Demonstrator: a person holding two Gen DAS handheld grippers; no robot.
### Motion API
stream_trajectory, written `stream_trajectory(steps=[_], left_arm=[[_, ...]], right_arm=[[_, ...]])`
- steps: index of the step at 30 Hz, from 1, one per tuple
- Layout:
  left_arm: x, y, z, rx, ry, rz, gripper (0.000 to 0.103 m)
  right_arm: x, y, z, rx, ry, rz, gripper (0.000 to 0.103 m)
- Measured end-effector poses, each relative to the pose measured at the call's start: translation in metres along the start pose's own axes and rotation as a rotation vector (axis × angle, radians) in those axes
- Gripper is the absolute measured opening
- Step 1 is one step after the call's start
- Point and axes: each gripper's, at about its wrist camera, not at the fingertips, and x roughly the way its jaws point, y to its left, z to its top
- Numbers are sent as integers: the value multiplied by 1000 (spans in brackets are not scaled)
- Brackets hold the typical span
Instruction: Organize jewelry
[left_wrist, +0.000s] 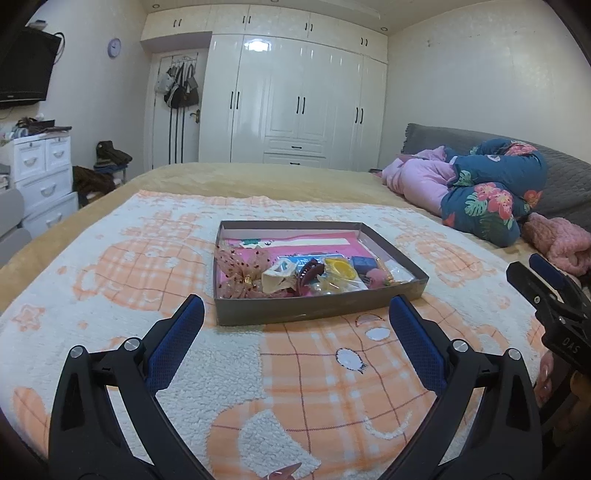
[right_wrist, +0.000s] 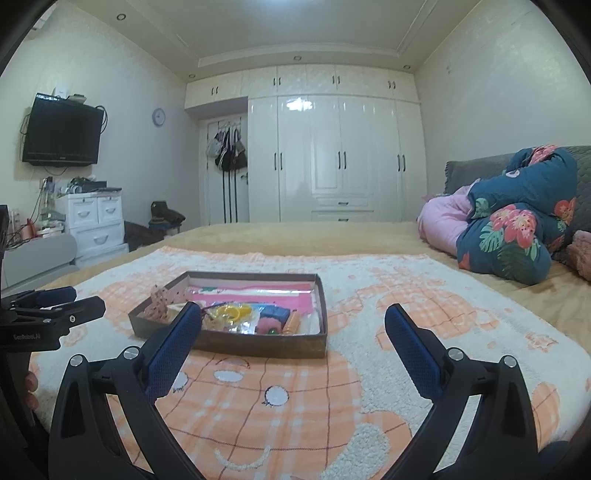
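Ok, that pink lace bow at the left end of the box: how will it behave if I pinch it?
The bow looks like thin sheer fabric, so it is probably floppy and would crush flat between the pads. It is likely very light, so it should lift easily. It lies against the other trinkets in the box, so its loose edges may snag and drag a neighbour along.

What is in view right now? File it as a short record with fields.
setting: patterned blanket on a bed
container: shallow box, open, on the blanket
contents: hair clip, yellow ring, pink lace bow, small packets
left tool: open, empty, short of the box
right tool: open, empty
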Motion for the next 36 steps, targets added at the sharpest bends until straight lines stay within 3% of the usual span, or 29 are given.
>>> stream_trajectory(steps=[36], left_arm=[[-1,3,0,-1,-19,14,92]], right_arm=[[3,0,-4,18,20,-10,97]])
